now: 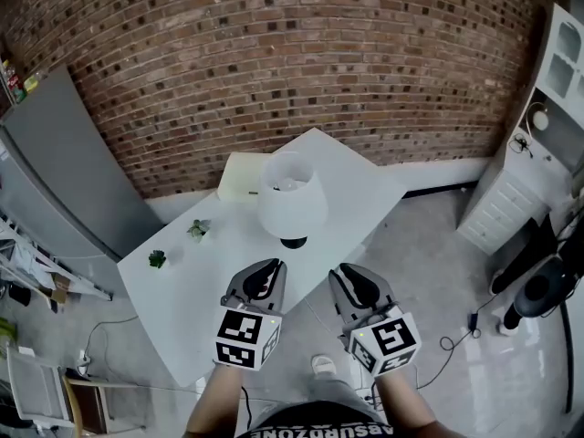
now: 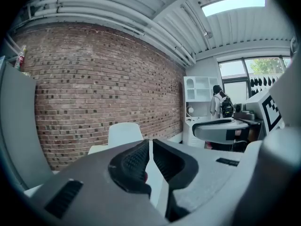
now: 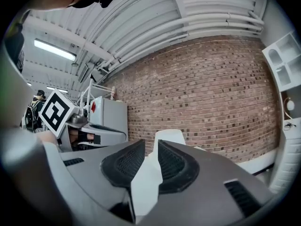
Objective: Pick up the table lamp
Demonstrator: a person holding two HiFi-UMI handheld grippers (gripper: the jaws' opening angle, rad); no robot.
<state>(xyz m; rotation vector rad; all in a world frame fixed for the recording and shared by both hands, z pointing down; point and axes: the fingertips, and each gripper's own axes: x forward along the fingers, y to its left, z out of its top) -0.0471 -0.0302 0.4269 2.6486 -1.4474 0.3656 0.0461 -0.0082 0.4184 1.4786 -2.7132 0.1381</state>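
Observation:
The table lamp [image 1: 292, 203] has a white shade and a black base [image 1: 294, 242] and stands upright near the front edge of the white table [image 1: 182, 308]. Both grippers hover side by side just short of that edge, apart from the lamp. My left gripper [image 1: 271, 265] is shut and empty, and the lamp shade [image 2: 123, 133] shows beyond its tips [image 2: 150, 145]. My right gripper [image 1: 345, 270] stands open by a narrow gap with nothing between its pads. In the right gripper view the lamp shade [image 3: 168, 136] rises straight ahead of the jaws [image 3: 151, 147].
Two small potted plants [image 1: 157, 259] [image 1: 198, 230] sit on the table's left part, and a cream pad [image 1: 239, 176] lies behind the lamp. A grey cabinet [image 1: 64, 172] stands at the left and a white shelf unit [image 1: 538, 135] at the right. A brick wall [image 1: 292, 62] runs behind.

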